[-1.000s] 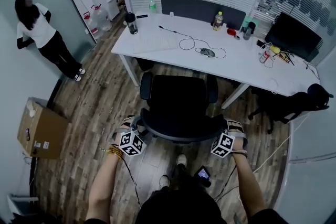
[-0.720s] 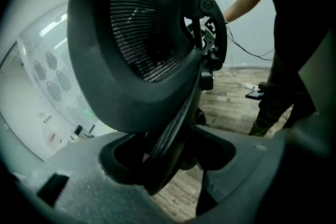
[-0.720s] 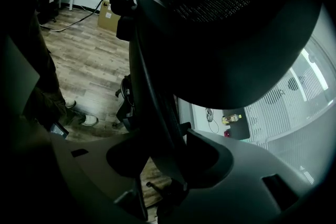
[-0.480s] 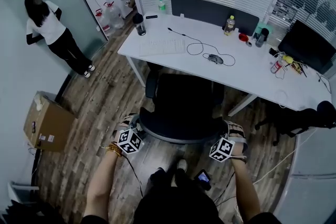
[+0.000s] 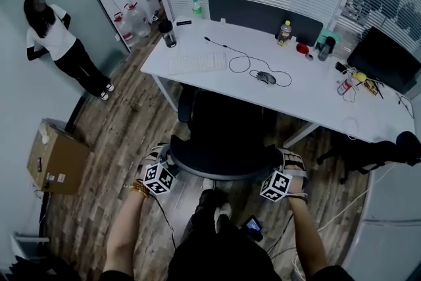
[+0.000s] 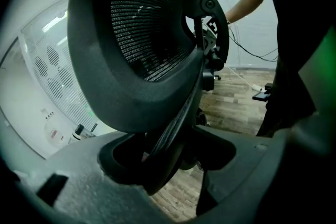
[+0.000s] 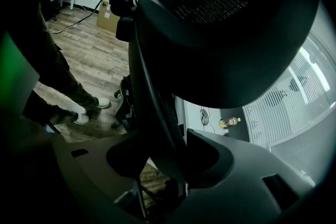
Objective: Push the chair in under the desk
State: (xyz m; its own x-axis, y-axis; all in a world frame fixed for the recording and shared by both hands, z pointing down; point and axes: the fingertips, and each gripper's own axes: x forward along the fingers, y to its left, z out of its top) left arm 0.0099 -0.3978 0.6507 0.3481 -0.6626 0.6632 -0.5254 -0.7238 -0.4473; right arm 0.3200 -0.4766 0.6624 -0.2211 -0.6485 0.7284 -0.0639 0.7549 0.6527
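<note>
Gripping a black office chair point(image 5: 223, 135) from behind, a person stands at a white desk point(image 5: 309, 85) with a two-jaw tool in each hand. The left gripper point(image 5: 168, 158) pinches the left edge of the backrest point(image 6: 142, 34), and the right gripper point(image 5: 280, 160) pinches the right edge. The left gripper view shows the curved rim of the mesh back running down between that tool's jaws, which close against it. The right gripper view shows the same on the opposite side, with the dark rim caught between the two jaws.

From the head view, the chair faces the desk with its back toward the person. The front of its seat meets the desk's near edge, while most of the seat and the whole backrest stand out over the wooden floor point(image 5: 125, 122). How far the seat reaches beneath the top cannot be told.

A keyboard point(image 5: 197, 61), a mouse point(image 5: 266, 77) on a looping cable, a dark tumbler point(image 5: 169, 33) and a bottle point(image 5: 284, 31) lie on the desk. A cardboard box point(image 5: 56, 158) sits by the left wall, near a second person point(image 5: 56, 46) who stands against it.
</note>
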